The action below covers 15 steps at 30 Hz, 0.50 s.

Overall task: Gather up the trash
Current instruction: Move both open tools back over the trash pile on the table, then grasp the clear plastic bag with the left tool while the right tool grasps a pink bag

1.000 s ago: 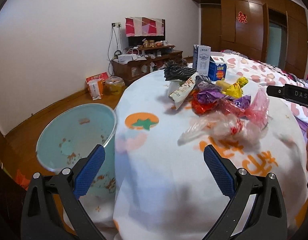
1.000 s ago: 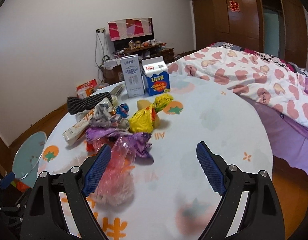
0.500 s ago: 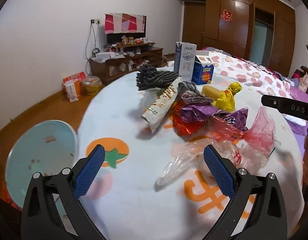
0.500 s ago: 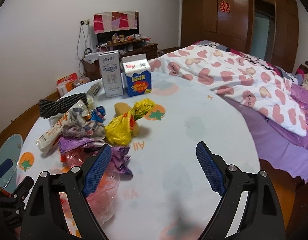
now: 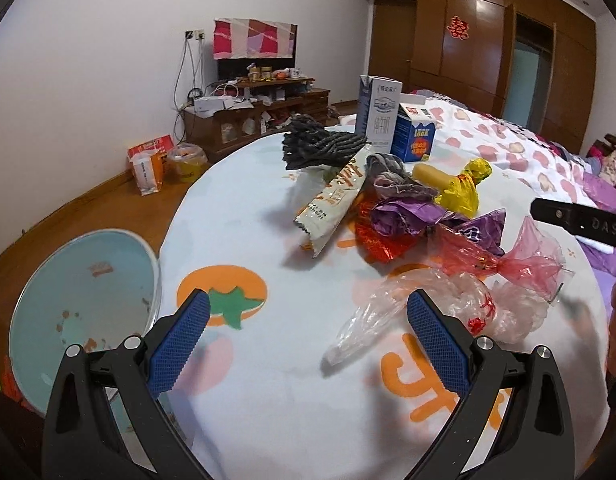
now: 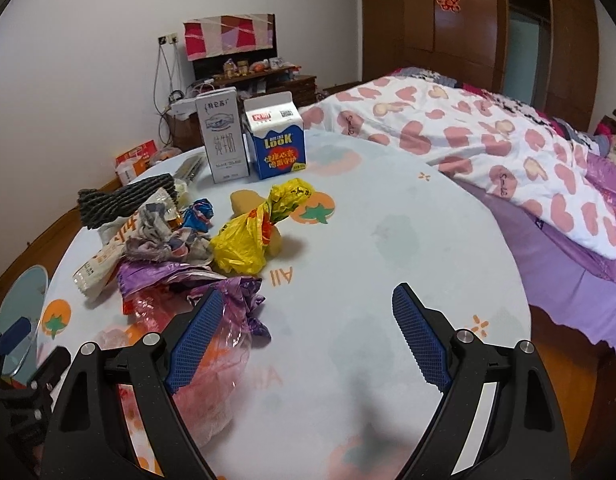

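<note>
A pile of trash lies on the round table (image 5: 268, 420): a clear plastic bag (image 5: 419, 312), a pink bag (image 5: 519, 256), purple wrappers (image 5: 407, 216), a yellow bag (image 5: 463, 188) (image 6: 252, 236), a white snack wrapper (image 5: 331, 208) and a dark striped cloth (image 5: 319, 148). A light blue bin (image 5: 84, 304) stands on the floor left of the table. My left gripper (image 5: 308, 332) is open and empty, just short of the clear bag. My right gripper (image 6: 304, 332) is open and empty over the table, its left finger by the purple wrapper (image 6: 232, 292).
Two cartons, a white one (image 6: 222, 136) and a blue one (image 6: 276, 148), stand at the table's far side. A bed with a heart-print quilt (image 6: 487, 148) runs along the right. A cluttered wooden cabinet (image 5: 256, 112) and bags on the floor (image 5: 152, 164) are by the far wall.
Both grippers have moved forward over the table toward the trash pile. The bin has slid to the left edge of the left wrist view. Both stay open.
</note>
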Tool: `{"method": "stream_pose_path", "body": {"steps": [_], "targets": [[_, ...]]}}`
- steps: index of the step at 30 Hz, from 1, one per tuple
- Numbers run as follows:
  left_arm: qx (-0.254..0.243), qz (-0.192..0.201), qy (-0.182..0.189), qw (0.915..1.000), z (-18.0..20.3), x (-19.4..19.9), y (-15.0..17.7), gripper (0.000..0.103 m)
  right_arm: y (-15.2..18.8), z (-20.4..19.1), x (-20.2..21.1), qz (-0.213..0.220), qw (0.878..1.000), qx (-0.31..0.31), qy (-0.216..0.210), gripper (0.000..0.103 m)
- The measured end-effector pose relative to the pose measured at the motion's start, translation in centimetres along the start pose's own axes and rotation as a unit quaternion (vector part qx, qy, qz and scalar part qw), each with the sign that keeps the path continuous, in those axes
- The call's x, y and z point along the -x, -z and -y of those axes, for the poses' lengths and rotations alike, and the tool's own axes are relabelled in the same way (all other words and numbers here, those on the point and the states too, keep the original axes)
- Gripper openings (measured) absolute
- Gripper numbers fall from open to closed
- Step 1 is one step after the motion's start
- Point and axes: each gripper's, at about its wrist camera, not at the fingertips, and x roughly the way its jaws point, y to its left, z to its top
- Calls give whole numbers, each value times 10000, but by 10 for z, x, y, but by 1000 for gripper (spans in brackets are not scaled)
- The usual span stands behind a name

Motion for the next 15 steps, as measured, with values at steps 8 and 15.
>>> {"method": "stream_pose_path", "body": {"steps": [8, 15], "targets": [[119, -194, 475, 9986, 25, 2, -5, 96, 5, 22, 12, 63, 9994, -252, -238, 86], [-58, -624, 610, 9962, 66, -24, -5, 81, 10, 36, 21, 104, 9983, -373, -424, 86]]}}
